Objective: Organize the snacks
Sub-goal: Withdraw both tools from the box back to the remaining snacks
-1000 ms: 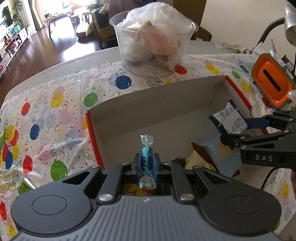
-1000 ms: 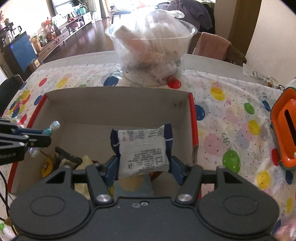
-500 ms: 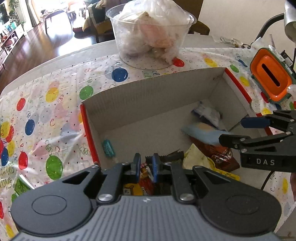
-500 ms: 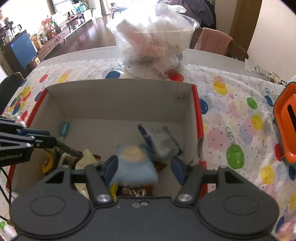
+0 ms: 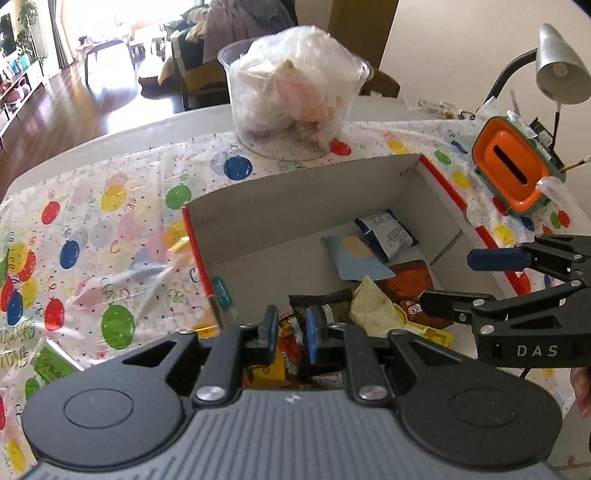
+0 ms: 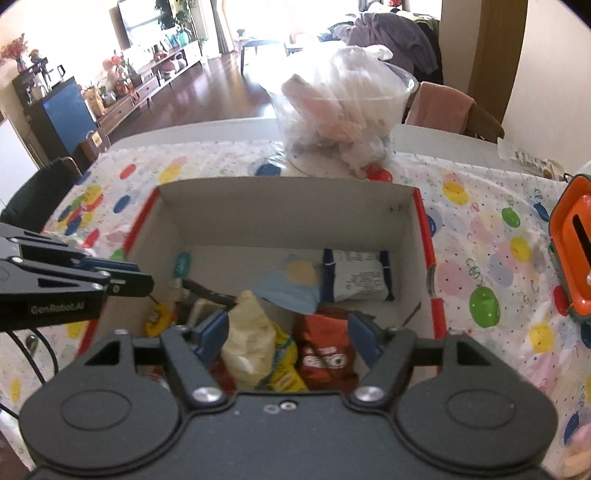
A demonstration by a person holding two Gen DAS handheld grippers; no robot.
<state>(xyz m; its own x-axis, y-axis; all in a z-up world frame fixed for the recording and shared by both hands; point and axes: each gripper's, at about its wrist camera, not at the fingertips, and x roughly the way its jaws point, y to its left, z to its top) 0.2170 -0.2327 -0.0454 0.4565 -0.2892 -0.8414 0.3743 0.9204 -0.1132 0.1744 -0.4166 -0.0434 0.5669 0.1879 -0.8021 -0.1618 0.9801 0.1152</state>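
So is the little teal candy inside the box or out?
Inside. The teal candy lies on the floor of the cardboard box, by its left wall; no fingers hold it.

bright windows glare at twelve o'clock over a dark wooden floor. a low cabinet runs at ten o'clock; a cream wall stands at two o'clock.
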